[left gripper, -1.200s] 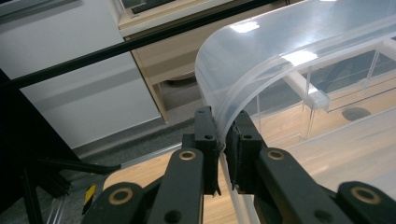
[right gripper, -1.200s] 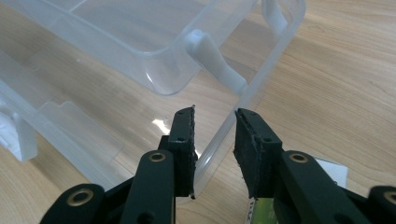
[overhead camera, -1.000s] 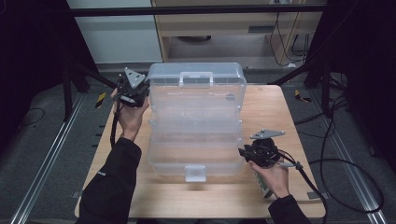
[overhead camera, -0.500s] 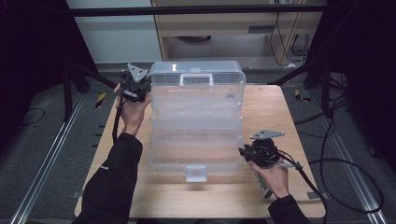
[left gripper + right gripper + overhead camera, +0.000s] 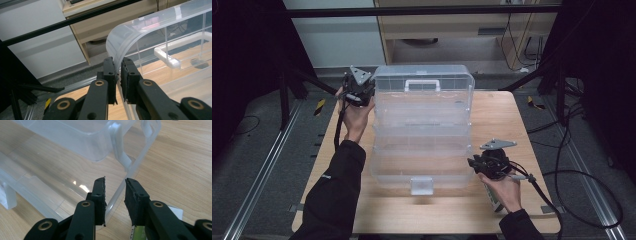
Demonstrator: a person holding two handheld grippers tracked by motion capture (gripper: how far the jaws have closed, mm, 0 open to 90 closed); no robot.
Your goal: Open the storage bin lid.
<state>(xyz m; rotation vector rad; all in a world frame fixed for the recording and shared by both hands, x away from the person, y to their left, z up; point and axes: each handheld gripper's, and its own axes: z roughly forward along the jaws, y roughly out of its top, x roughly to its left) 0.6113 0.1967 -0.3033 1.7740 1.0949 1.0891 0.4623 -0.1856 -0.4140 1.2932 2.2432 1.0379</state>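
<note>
Jaws of my left gripper (image 5: 118,75) clamp the clear plastic tiered organiser box's (image 5: 422,130) lid corner (upper frame); my right gripper (image 5: 115,200) straddles its base rim unclamped; trays spread, work unfinished.

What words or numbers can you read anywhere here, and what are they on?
None can be read.
The clear plastic box bears no writing.
A green and white label behind the right gripper's jaws is too hidden to read.
</note>
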